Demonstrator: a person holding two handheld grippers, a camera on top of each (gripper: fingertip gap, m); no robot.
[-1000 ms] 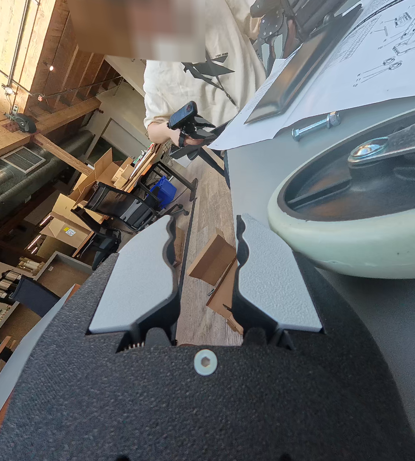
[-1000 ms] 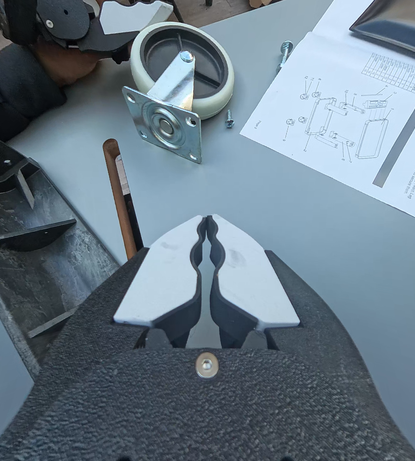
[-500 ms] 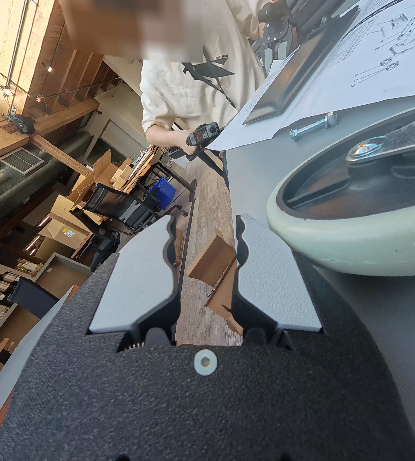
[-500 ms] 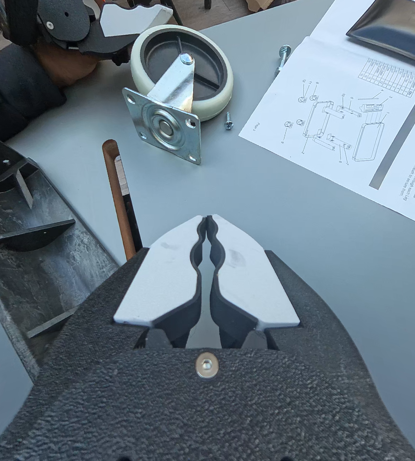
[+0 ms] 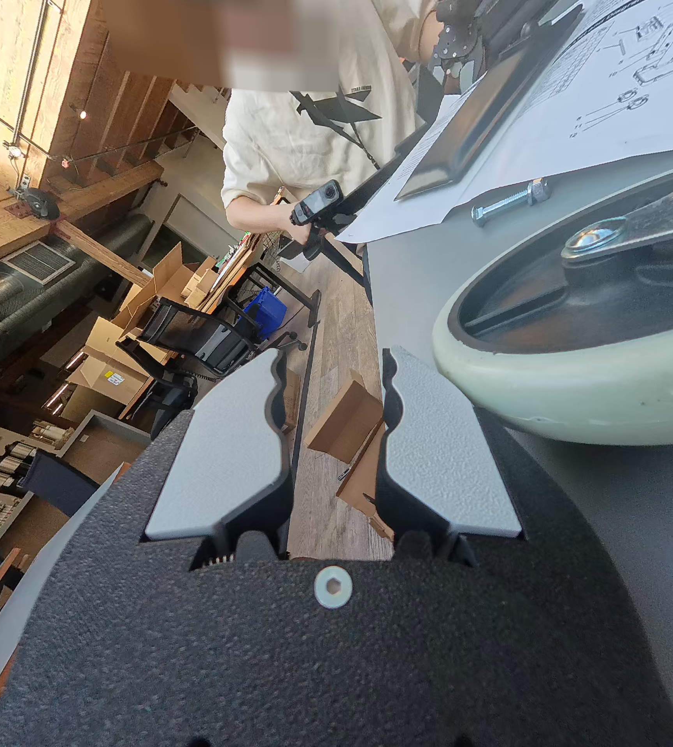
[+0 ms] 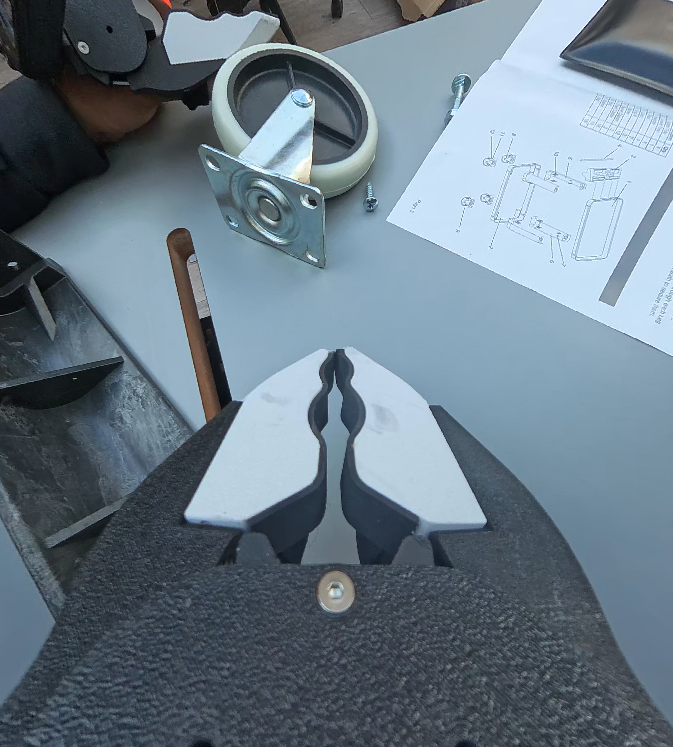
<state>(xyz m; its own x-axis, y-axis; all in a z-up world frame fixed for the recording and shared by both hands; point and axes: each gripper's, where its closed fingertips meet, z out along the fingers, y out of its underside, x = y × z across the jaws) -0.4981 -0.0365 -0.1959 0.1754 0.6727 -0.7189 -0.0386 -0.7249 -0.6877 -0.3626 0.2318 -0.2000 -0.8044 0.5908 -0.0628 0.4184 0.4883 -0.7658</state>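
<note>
My left gripper (image 5: 331, 357) is open with nothing between its fingers. It sits at the grey table's far edge, and its right finger (image 5: 440, 436) is close beside a cream caster wheel (image 5: 569, 388); I cannot tell if they touch. In the right wrist view the caster (image 6: 298, 121) lies on its side, its steel mounting plate (image 6: 266, 202) facing me, with the left gripper (image 6: 213, 32) behind it. My right gripper (image 6: 335, 355) is shut on nothing, above bare table (image 6: 407, 323) in front of the caster.
A small screw (image 6: 370, 198) lies right of the caster and a bolt (image 6: 454, 97) by a printed instruction sheet (image 6: 569, 182). A dark tray (image 6: 642, 52) rests on the sheet. A black metal frame (image 6: 44, 404) lies at the left. A person (image 5: 306, 133) stands beyond the table. Spacing between my two grippers at the tips: around 30 centimetres.
Both grippers have stayed almost still, the left open and the right shut. The person in the background has moved a hand-held device to the right.
</note>
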